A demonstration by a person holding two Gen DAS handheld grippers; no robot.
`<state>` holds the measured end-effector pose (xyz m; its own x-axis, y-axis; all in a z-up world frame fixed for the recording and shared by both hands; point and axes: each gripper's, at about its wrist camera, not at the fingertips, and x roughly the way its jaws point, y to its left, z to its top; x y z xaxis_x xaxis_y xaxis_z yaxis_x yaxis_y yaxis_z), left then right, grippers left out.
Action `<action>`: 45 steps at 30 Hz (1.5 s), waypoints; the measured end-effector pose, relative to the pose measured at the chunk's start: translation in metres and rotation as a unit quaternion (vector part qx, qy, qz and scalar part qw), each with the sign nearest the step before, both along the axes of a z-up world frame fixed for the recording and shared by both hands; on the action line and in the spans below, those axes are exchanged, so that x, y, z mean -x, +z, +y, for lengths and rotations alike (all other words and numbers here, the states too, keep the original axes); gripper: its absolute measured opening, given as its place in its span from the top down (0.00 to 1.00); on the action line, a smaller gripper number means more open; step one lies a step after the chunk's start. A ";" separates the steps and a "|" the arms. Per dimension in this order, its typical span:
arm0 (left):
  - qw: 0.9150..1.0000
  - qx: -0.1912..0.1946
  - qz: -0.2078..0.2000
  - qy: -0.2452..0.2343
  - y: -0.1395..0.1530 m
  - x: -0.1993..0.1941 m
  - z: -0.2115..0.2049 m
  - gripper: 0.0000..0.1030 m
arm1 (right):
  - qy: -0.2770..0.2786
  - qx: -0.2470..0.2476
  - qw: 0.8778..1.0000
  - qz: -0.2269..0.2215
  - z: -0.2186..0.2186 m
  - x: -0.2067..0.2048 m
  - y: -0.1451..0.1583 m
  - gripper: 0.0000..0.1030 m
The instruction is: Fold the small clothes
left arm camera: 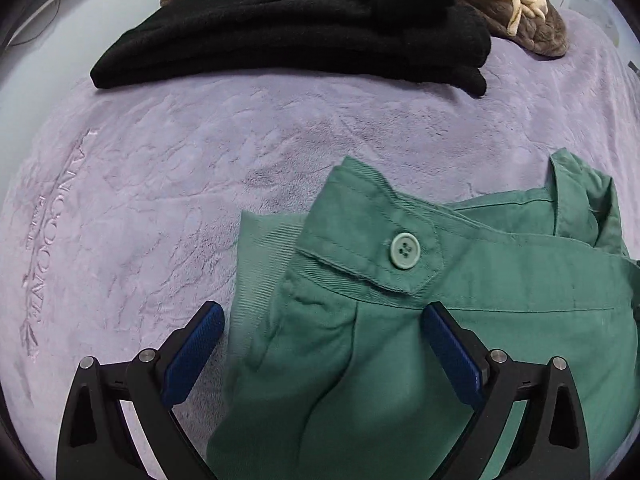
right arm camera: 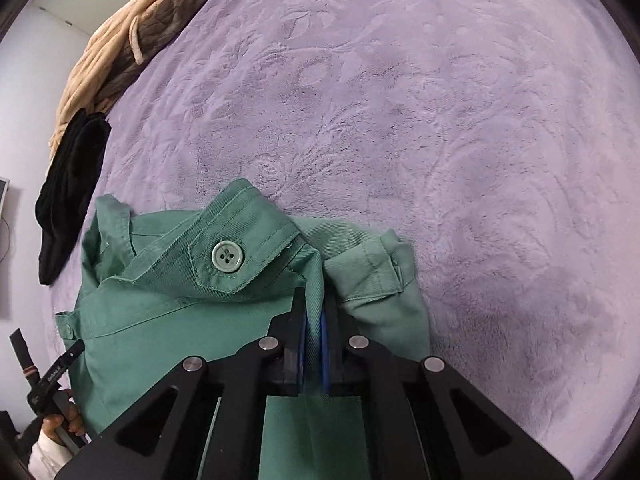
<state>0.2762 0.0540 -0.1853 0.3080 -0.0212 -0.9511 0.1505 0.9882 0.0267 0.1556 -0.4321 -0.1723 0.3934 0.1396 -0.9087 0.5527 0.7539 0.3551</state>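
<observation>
A green buttoned garment lies partly folded on the lilac blanket. My left gripper is open, its blue pads on either side of the garment's cuffed end, with cloth lying between them. In the right wrist view the same garment shows a cuff with a green button. My right gripper is shut on a fold of the green garment near that cuff. The left gripper's handle and the hand holding it show at the lower left.
A folded black garment lies at the blanket's far edge, with a beige and brown bundle behind it. Both also show at the left of the right wrist view, the black one and the bundle. Lilac blanket extends to the right.
</observation>
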 end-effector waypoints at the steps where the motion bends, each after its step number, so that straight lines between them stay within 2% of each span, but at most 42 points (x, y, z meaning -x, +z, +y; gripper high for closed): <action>1: 1.000 0.001 -0.001 -0.003 0.000 -0.001 0.002 0.01 | -0.004 0.006 1.000 0.004 0.000 0.001 0.003 0.92; 3: 1.000 -0.020 -0.011 -0.010 0.005 -0.001 0.002 0.01 | -0.017 0.014 1.000 0.011 0.000 0.004 0.012 0.83; 6: 0.998 -0.058 -0.029 -0.011 0.020 0.001 0.010 0.01 | -0.027 0.021 0.999 -0.007 0.003 0.021 0.037 0.81; 9: 0.999 -0.039 -0.029 0.004 0.038 0.004 0.028 0.01 | 0.012 0.029 0.999 -0.031 0.033 0.037 0.061 0.81; 11: 1.000 -0.015 -0.026 0.006 0.050 0.016 0.036 0.01 | 0.046 0.011 0.998 -0.047 0.062 0.047 0.069 0.81; 13: 1.000 0.017 -0.011 -0.003 0.055 0.034 0.035 0.01 | 0.080 -0.028 0.995 -0.052 0.098 0.054 0.067 0.81; 17: 0.999 0.037 0.013 -0.037 0.050 0.080 0.004 0.01 | 0.149 -0.097 0.983 -0.035 0.172 0.060 0.040 0.81; 20: 0.997 0.036 0.026 -0.061 0.034 0.107 -0.028 0.01 | 0.177 -0.088 0.980 -0.002 0.198 0.060 0.014 0.82; 24: 0.997 -0.021 0.021 -0.076 0.008 0.130 -0.042 0.01 | 0.156 -0.066 0.986 0.002 0.164 0.077 0.007 0.85; 25: 0.996 -0.033 0.023 -0.074 0.002 0.132 -0.035 0.01 | 0.143 -0.042 0.989 0.011 0.149 0.084 0.009 0.85; 26: 0.997 -0.031 0.021 -0.073 0.001 0.132 -0.027 0.01 | 0.130 -0.022 0.991 0.018 0.132 0.090 0.011 0.85; 28: 0.997 -0.024 0.013 -0.078 0.004 0.134 -0.012 0.01 | 0.094 -0.012 0.995 0.020 0.097 0.108 0.010 0.87; 30: 0.995 -0.053 0.001 -0.084 0.007 0.135 -0.004 0.01 | 0.062 0.013 0.997 0.034 0.068 0.123 0.009 0.88; 31: 0.994 -0.068 -0.004 -0.080 0.008 0.135 0.002 0.01 | 0.049 0.025 0.998 0.040 0.055 0.129 0.008 0.92; 32: 0.995 -0.071 -0.002 -0.071 0.007 0.133 0.010 0.01 | 0.042 0.023 0.998 0.040 0.045 0.134 0.006 1.00; 33: 0.996 -0.066 0.002 -0.057 0.006 0.130 0.020 0.01 | 0.032 0.013 0.999 0.040 0.038 0.138 0.003 1.00; 35: 0.998 -0.066 0.009 -0.017 0.002 0.124 0.044 0.01 | 0.010 0.008 0.999 0.039 0.035 0.143 0.004 1.00; 38: 0.999 -0.036 0.024 0.021 0.002 0.123 0.073 0.01 | -0.010 0.021 0.999 0.046 0.043 0.145 0.016 0.99; 41: 0.998 -0.060 0.014 0.016 0.014 0.125 0.072 0.01 | -0.021 0.014 0.999 0.042 0.054 0.139 0.027 0.97; 43: 0.997 -0.073 0.011 0.016 0.023 0.124 0.072 0.01 | 0.002 0.023 1.000 0.008 0.053 0.133 0.040 0.97; 45: 0.998 -0.051 0.008 0.024 0.035 0.123 0.073 0.01 | 0.024 0.041 0.999 -0.012 0.054 0.107 0.054 0.96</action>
